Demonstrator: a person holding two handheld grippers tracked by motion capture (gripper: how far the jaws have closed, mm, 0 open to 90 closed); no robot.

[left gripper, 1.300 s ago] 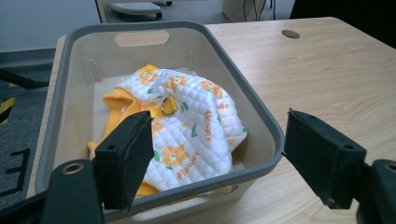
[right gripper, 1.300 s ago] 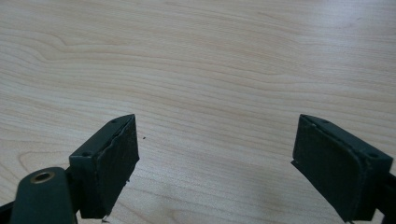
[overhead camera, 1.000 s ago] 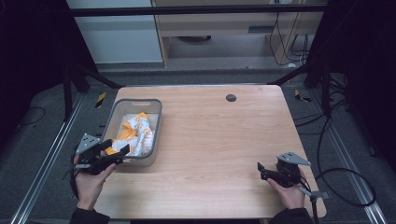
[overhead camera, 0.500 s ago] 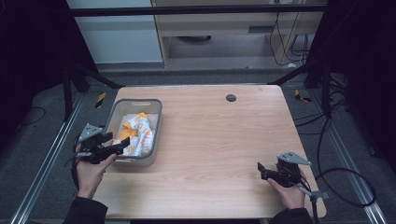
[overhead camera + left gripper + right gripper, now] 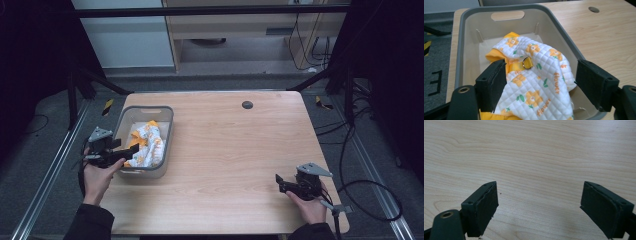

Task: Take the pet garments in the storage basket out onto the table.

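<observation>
Left gripper (image 5: 540, 85) jaws spread wide, poised over near end of grey bin (image 5: 571, 50), straddling quilted flower-print cloth (image 5: 536, 75) lying inside, at table's (image 5: 240, 145) left. Right gripper (image 5: 281, 184) agape, low over bare wood, near right.

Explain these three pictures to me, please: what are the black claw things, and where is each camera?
A person sits at a light wooden table and holds a hand-operated two-jaw tool in each hand; there is no robot arm. The high view looks down from above: the left gripper reaches over the near rim of a grey plastic basket, and the right gripper hovers over bare wood at the near right. The other two pictures come from small cameras riding on the grippers, looking along their black jaws. The left gripper view shows open jaws on either side of a white quilted garment with orange flowers and yellow lining lying in the basket, not yet pinched. The right gripper view shows open jaws holding nothing. A small dark round hole sits near the table's far edge.
</observation>
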